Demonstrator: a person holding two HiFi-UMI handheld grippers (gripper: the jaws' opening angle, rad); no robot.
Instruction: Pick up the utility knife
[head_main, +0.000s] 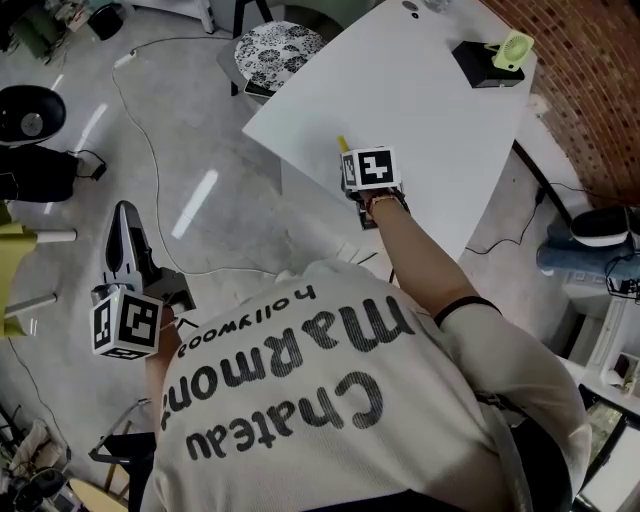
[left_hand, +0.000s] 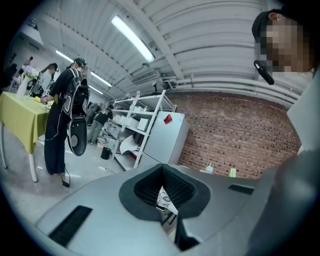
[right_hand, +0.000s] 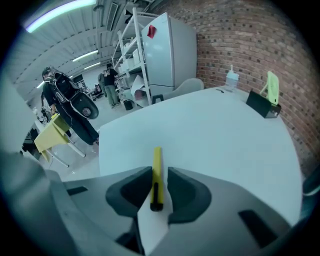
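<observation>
Head view: the right gripper (head_main: 352, 160) is stretched out over the near side of the white table (head_main: 430, 95), its marker cube facing up. Only the yellow tip of the utility knife (head_main: 343, 144) pokes out ahead of the cube. The jaws themselves are hidden under it. The left gripper (head_main: 124, 222) hangs low beside the person over the floor, well apart from the table and taking no part.

Left gripper view: the left gripper (left_hand: 163, 175) points out into the room with its jaws drawn together at the tips and nothing held. Only a sliver of a patterned stool (left_hand: 162, 197) shows through the slit behind them.

Right gripper view: this gives what the head view cannot. The right gripper (right_hand: 160, 176) has its jaws a little apart and set on either side of the knife (right_hand: 157, 172), which seems to lie flat on the table (right_hand: 215, 135), running lengthwise away from the camera. The left pad looks to be touching the knife's side, while a thin strip of table shows between the knife and the right pad. So the knife is bracketed but not yet clamped.

The step in hand looks like the grasp itself. The next move calls for closing the jaws squarely on the handle without nudging it sideways, then lifting it straight off the table
</observation>
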